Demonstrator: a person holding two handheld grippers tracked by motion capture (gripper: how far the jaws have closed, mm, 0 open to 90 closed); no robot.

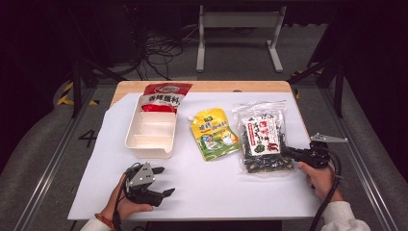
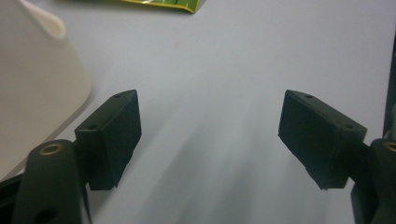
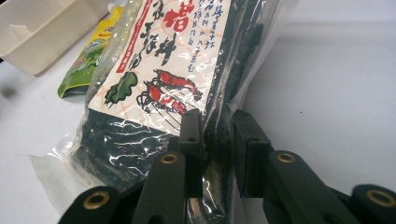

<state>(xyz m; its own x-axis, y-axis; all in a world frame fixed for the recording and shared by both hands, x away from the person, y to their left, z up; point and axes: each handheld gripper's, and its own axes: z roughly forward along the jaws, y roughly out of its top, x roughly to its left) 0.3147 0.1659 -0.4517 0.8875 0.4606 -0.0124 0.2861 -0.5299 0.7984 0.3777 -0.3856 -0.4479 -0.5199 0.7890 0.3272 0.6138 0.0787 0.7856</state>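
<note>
The left gripper point(image 1: 163, 181) rests low over the white table cover point(image 1: 216, 192) at the near left, jaws spread wide with nothing between them. Just beyond it stands a cream compartment tray point(image 1: 150, 129), with a red sauce packet point(image 1: 166, 94) lying at its far end. Right of the tray lies a yellow-green spout pouch point(image 1: 214, 134). Further right lies the clear seaweed bag point(image 1: 262, 137), printed with 2 red shrimp. The right gripper point(image 1: 288, 152) has its jaws narrowed and clamped on the bag's near right edge point(image 3: 215, 135), film pinched between both pads.
</note>
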